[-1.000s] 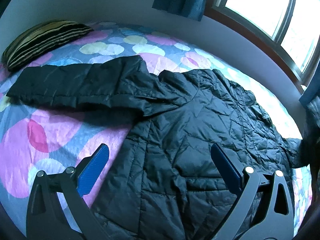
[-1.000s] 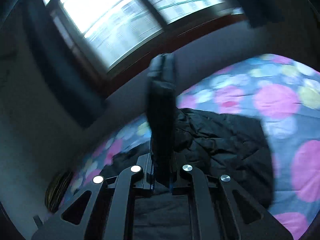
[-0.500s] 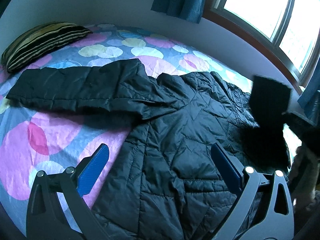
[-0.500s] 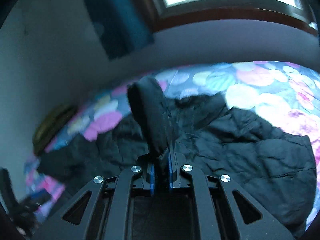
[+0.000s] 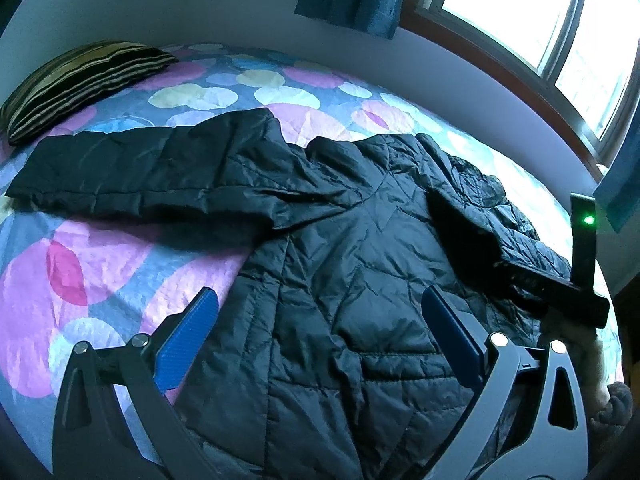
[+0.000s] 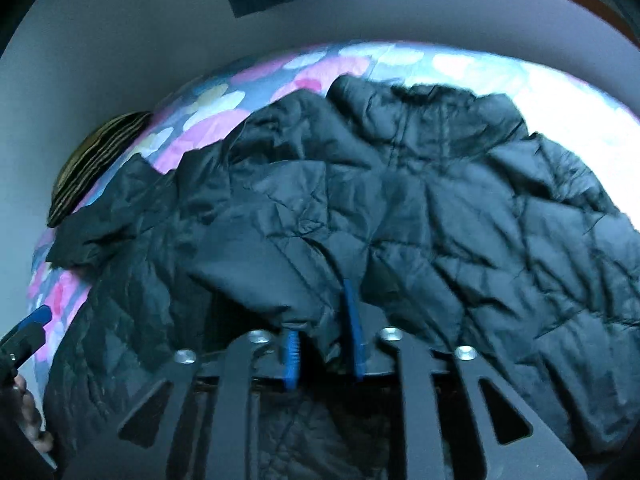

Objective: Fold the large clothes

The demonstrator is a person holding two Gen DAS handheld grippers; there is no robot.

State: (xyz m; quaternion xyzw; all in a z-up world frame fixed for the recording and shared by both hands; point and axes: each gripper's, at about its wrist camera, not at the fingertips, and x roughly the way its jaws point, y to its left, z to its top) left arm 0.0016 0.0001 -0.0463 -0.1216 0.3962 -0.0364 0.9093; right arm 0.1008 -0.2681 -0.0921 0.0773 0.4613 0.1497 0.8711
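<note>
Black quilted jacket (image 5: 352, 264) spread across the spotted bedspread (image 5: 120, 264), one sleeve (image 5: 140, 172) out toward the striped pillow (image 5: 76, 80). Only the right wrist view shows the cuff (image 6: 304, 312) between the right gripper (image 6: 324, 344) pads, jaws opening. Left gripper (image 5: 320, 332) wide open, empty, hovering above the hem; bare bedspread on its left.

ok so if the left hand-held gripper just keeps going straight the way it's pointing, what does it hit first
Most likely the black puffer jacket: the left hand-held gripper, jaws wide open, points down at its body on the bed, with nothing in between.
</note>
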